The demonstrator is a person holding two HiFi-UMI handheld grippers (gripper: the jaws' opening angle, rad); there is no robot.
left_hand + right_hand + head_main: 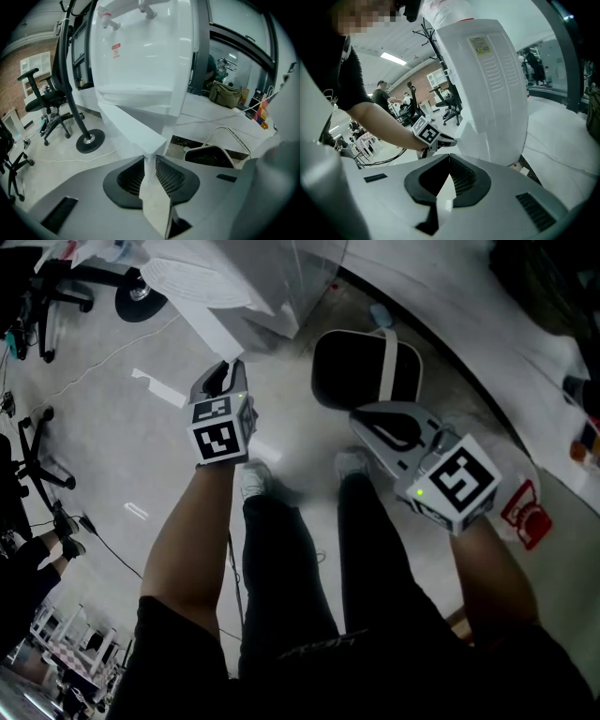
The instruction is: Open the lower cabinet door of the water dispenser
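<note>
Water dispenser [140, 51] stands upright on the floor, its white front facing the left claw. Lower cabinet door [129, 126] stands swung partway out from the body, free edge nearest. Left claw [150, 158] is clamped on that free edge, a pad on each face. Right claw [449, 158] is closed and empty, near the dispenser's side, not touching. Step in hand, judged: swinging the door open. Next move calls for following the hinge arc outward with a firm pinch, or the thin panel may slip

The glossy pale grey floor [112, 460] is carrying a tall white plastic water dispenser [140, 61] and (well aside) a black swivel chair [44, 101].
</note>
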